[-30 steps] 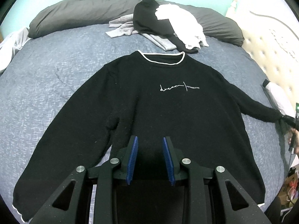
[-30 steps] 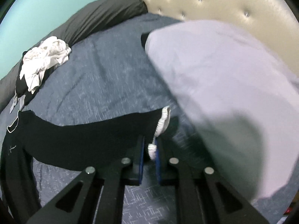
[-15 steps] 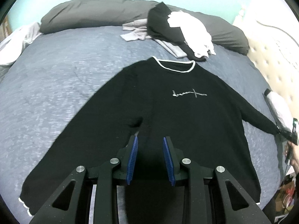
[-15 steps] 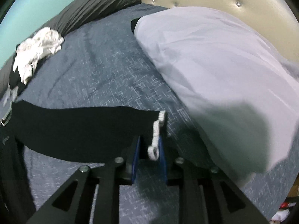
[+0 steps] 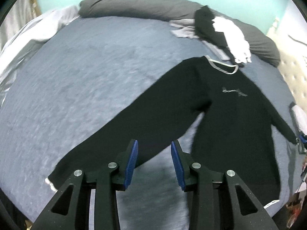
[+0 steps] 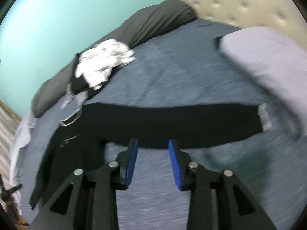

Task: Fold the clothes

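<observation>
A black sweater [image 5: 230, 118] with a white-trimmed neck lies spread flat on the blue-grey bed [image 5: 86, 80], front up, both sleeves out. My left gripper [image 5: 153, 147] is open, hovering over the near edge of the long left sleeve [image 5: 134, 126], whose white cuff [image 5: 49, 184] lies at lower left. My right gripper [image 6: 153, 145] is open above the right sleeve [image 6: 182, 124], nothing between its fingers. That sleeve's white cuff [image 6: 264, 119] lies flat by the pillow. The right gripper also shows tiny at the left wrist view's right edge.
A pile of black, white and grey clothes [image 5: 220, 32] sits beyond the sweater's neck, against a long dark grey bolster [image 5: 134, 3]. A pale lilac pillow [image 6: 268, 61] lies by the tufted headboard [image 6: 239, 2]. Crumpled light bedding [image 5: 28, 38] is at the bed's left edge.
My right gripper has let go of the white cuff, opened and drawn back along the sleeve. My left gripper has swung left from the sweater's hem to over the left sleeve.
</observation>
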Demonstrator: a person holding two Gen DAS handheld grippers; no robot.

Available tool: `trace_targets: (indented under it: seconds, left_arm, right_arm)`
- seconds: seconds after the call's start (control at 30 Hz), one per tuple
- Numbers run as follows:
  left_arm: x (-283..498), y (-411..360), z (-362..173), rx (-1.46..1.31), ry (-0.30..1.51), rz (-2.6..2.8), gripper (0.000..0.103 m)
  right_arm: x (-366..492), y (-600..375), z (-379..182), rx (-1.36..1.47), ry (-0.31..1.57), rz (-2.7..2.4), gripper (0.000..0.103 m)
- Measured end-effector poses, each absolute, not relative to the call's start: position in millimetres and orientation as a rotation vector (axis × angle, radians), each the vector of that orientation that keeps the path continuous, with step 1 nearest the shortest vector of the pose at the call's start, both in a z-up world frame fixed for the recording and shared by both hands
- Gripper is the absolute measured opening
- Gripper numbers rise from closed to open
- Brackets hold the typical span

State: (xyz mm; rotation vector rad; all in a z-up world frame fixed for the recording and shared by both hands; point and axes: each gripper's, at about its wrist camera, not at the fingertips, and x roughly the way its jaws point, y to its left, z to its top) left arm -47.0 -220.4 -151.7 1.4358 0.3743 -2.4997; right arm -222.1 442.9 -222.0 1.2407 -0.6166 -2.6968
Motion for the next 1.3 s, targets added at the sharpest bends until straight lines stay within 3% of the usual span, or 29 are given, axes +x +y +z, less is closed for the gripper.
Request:
trace_targets:
  seconds: [0.17, 0.37, 0.43, 0.5, 0.9, 0.97, 1.03, 1.1, 1.3]
  left_arm:
    - [-6, -267, -173, 1.424, 0.472, -2.379, 0.039]
    - [34, -318, -193, 1.385, 0.511, -2.258, 0.041]
    - [42, -331, -198, 1.372, 0.517, -2.237, 0.052]
    - [49, -344, -204, 1.360, 0.527, -2.217, 0.055]
    - [60, -366, -241, 1.368, 0.553, -2.146, 0.056]
    - [60, -362, -240, 1.364, 0.532, -2.157, 0.052]
    - [58, -359, -238, 1.373, 0.521, -2.166, 0.024]
    - [56, -357, -235, 1.382, 0.507, -2.176, 0.016]
    - [51, -356, -195, 1.275, 0.406, -2.228, 0.009]
  right_arm:
    - [-214, 374, -232, 1.182, -0.686, -2.597, 0.034]
    - [-186, 301, -246, 1.145, -0.631, -2.485, 0.038]
    - [-180, 286, -256, 1.148, -0.634, -2.452, 0.039]
    - [-175, 272, -265, 1.151, -0.631, -2.421, 0.039]
    - [-179, 228, -295, 1.201, -0.507, -2.329, 0.045]
    - [-179, 230, -298, 1.205, -0.516, -2.329, 0.045]
    - [-179, 233, -301, 1.210, -0.542, -2.330, 0.047]
    - [-178, 236, -303, 1.215, -0.557, -2.329, 0.049]
    - [-177, 241, -304, 1.220, -0.579, -2.329, 0.050]
